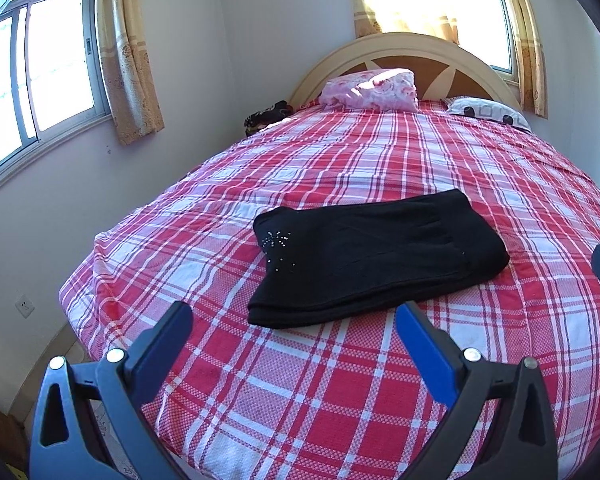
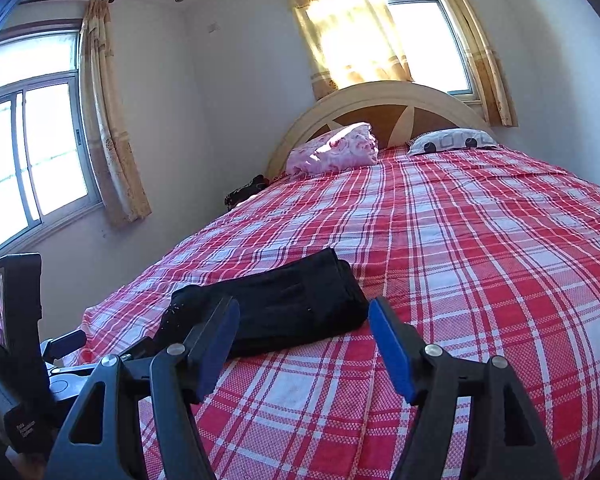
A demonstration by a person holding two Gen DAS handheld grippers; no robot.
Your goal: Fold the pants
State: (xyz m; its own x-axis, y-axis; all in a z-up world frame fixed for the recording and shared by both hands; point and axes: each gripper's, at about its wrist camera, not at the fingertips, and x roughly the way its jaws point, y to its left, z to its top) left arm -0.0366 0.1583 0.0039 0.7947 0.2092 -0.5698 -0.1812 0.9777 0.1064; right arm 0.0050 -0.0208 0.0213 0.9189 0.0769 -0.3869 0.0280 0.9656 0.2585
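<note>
Black pants lie folded into a flat rectangle on the plaid bed, toward its foot end. Long axis runs across the bed, beaded end left. Left gripper: jaws wide, nothing between them, just short of the pants. Right gripper: jaws wide, empty. Small print on the left device is unreadable.

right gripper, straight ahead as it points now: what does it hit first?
Probably the folded black pants, at their near right end; the right gripper is open and empty. Depth is unclear, so it could meet the plaid bedspread first.
</note>
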